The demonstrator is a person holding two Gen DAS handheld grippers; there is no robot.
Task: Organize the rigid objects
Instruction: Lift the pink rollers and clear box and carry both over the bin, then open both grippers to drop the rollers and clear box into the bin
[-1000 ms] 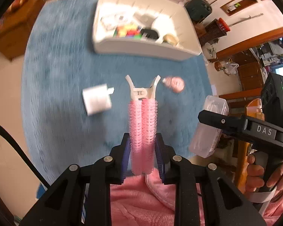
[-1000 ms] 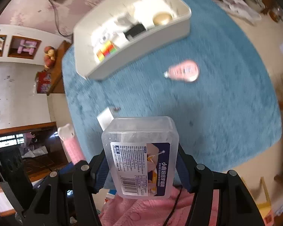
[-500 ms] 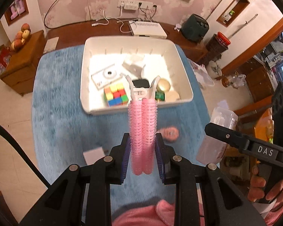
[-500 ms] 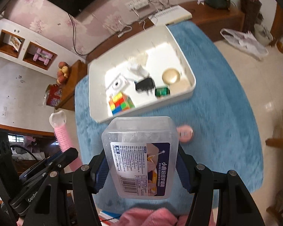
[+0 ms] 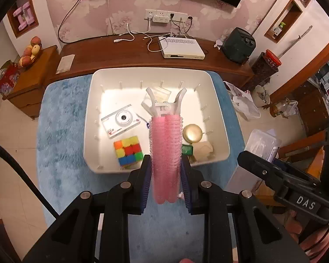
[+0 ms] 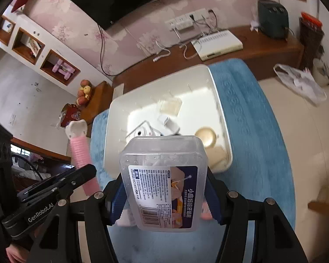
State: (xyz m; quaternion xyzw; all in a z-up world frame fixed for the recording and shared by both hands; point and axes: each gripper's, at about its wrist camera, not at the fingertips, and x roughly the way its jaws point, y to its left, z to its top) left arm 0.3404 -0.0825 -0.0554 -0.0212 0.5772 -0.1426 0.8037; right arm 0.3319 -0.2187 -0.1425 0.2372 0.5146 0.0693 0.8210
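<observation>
My left gripper [image 5: 165, 184] is shut on a pink hair-roller clip [image 5: 165, 144], whose white handle end points up over the white bin [image 5: 217, 100]. In the right wrist view the right gripper [image 6: 164, 199] is shut on a clear plastic box [image 6: 164, 175] with a blue label, held just in front of the bin [image 6: 217, 100]. Inside the bin lie a white toy camera [image 5: 120, 121], a colour cube [image 5: 129, 150], a gold round tin [image 5: 192, 133], a green item [image 5: 187, 149] and a beige block [image 5: 202, 150]. The roller clip [image 6: 79, 149] and left gripper show at the left of the right wrist view.
The bin stands on a blue fluffy rug [image 5: 59, 131] on a tiled floor. Behind it runs a low wooden cabinet [image 5: 125, 53] with a white set-top box [image 5: 181, 48] and cables. A fruit bowl [image 5: 29, 53] sits on a side table at the left; a plastic bag [image 5: 241, 100] lies to the right.
Both grippers have moved forward and tilted up with their loads, so the bin has come down into the middle of both views. The pink item and white block on the rug have dropped out of sight.
</observation>
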